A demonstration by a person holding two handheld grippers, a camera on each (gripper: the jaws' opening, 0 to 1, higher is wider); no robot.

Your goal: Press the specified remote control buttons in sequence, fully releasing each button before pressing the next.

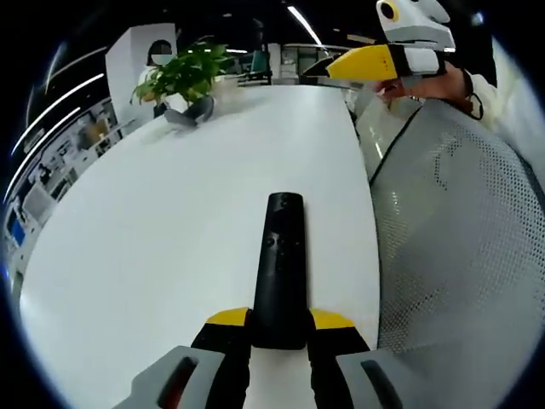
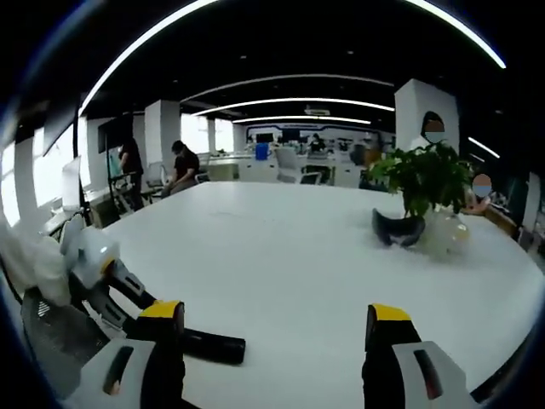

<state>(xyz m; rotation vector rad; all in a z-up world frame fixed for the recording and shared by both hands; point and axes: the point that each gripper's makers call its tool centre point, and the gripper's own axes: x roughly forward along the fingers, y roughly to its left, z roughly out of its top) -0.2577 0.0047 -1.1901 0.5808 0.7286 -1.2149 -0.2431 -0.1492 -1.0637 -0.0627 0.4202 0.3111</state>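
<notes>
A slim black remote control points away from me over the white table, buttons facing up. My left gripper is shut on its near end, with a yellow-tipped finger on each side. In the right gripper view the remote's tip pokes out past the left gripper at lower left. My right gripper stands open above the table with nothing between its fingers. The right gripper also appears at the top right of the left gripper view, held by a hand, well away from the remote.
A potted green plant and a dark curved object sit at the table's far side. A grey mesh chair back is close beside the table edge. People stand at desks far behind.
</notes>
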